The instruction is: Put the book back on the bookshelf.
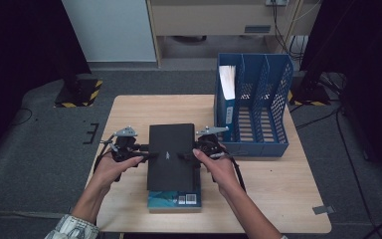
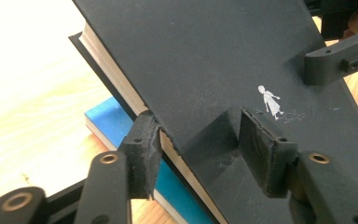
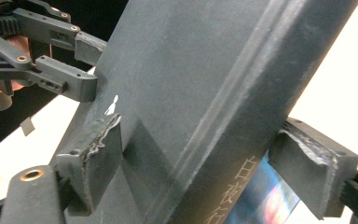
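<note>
Matte black hardcover book (image 1: 171, 157) sits over the near-centre of the light wooden table (image 1: 278, 189), lifted askew above a blue paperback book (image 1: 174, 199) that lies flat beneath it. Left gripper (image 1: 146, 155) pinches the page-edge side, one pad on the cover, one under it; right gripper (image 1: 188, 155) clamps the spine side likewise. Both sets of jaws are partly closed onto the book. Bare tabletop lies left and near-right. Blue perforated plastic file rack (image 1: 252, 107) stands just beyond the right gripper, holding a blue folder with white papers (image 1: 226, 94).
</note>
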